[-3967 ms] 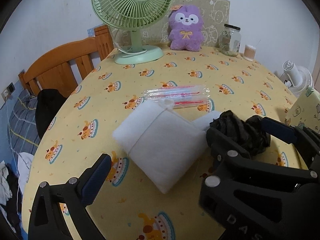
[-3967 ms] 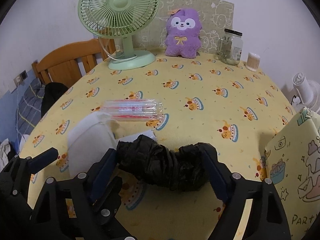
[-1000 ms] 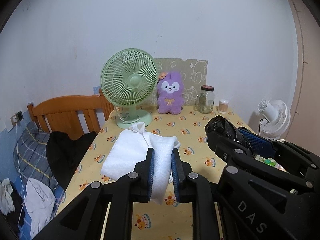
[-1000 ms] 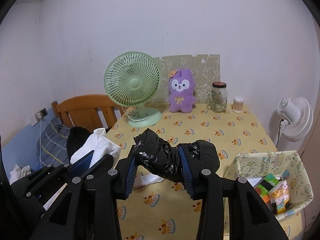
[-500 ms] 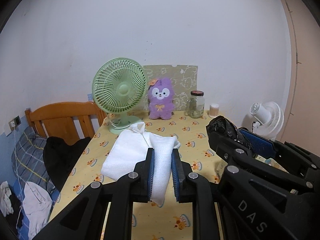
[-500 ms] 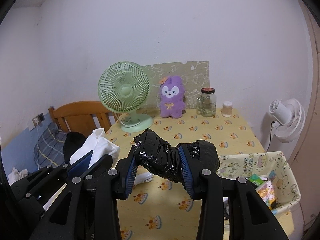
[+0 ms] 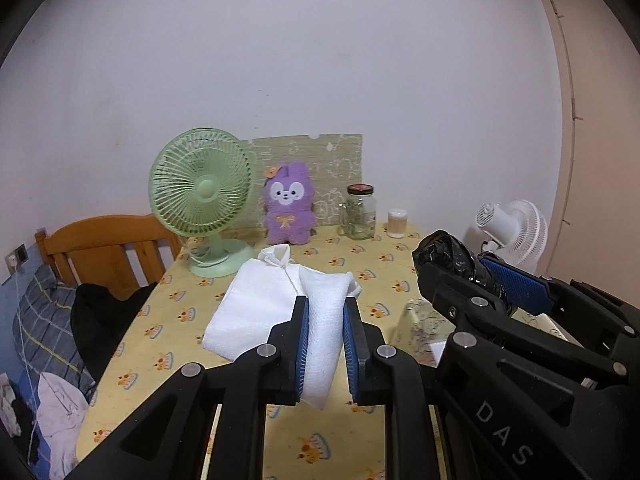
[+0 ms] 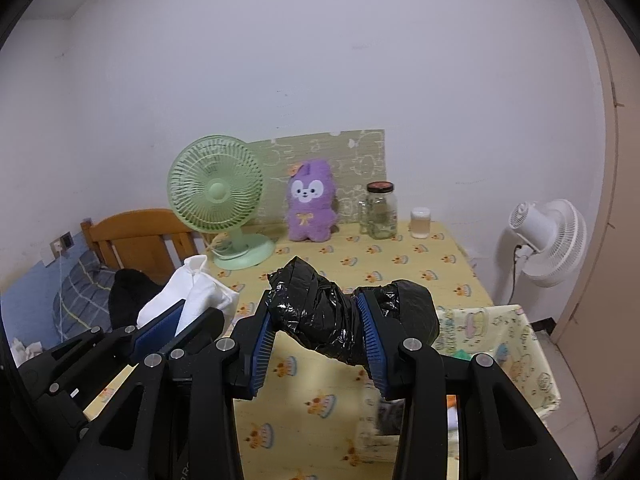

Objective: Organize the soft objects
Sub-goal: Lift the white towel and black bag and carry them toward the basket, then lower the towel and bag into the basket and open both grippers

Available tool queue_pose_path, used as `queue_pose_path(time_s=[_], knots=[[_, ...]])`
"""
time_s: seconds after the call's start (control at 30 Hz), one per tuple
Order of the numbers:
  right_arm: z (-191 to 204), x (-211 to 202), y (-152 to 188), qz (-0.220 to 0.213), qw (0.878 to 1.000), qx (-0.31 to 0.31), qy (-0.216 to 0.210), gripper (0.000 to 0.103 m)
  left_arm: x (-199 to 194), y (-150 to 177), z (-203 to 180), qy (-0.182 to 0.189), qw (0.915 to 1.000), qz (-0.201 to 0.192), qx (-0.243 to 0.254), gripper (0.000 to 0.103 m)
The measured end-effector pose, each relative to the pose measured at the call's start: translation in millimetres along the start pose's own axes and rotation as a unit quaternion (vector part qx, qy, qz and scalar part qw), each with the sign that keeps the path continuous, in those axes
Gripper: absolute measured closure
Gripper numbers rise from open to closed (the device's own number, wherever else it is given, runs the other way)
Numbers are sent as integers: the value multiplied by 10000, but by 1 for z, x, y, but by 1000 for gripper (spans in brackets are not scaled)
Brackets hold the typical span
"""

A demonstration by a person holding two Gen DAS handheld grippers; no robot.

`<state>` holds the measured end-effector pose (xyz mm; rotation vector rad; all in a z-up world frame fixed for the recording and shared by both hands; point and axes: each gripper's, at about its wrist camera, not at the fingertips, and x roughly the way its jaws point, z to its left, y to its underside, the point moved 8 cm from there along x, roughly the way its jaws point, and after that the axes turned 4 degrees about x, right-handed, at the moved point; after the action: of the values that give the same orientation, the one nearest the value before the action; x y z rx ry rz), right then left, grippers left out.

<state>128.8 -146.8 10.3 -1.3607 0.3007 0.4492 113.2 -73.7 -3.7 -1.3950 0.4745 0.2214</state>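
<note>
At about 4 o'clock in the right wrist view stands a fabric box [image 8: 520,344] with cartoon prints, beside the table's [image 8: 400,268] edge; inside it only small coloured bits show, too hidden to name. On the table at 12 o'clock a glass jar [image 8: 380,212] with a dark lid holds something greenish, and a small cup [image 8: 421,222] stands just beside it at 1 o'clock. The left gripper [image 7: 326,340] is closed tight on a folded white towel [image 7: 280,304], which is lifted above the table and hangs out toward 12 o'clock between the blue pads. The right gripper [image 8: 316,344] is partly closed on a black plastic bag [image 8: 344,316], crumpled into a roll; its pads press the middle, and both ends bulge out at 10 and 2 o'clock. The bag is in the air above the table, near the box.
</note>
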Motion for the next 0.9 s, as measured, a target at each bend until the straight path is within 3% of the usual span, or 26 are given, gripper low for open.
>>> queue_pose_path(time_s=[0.9], knots=[[-107, -4, 3, 23, 9975, 216, 677, 59, 32, -5, -103, 722, 9966, 108, 380, 89]])
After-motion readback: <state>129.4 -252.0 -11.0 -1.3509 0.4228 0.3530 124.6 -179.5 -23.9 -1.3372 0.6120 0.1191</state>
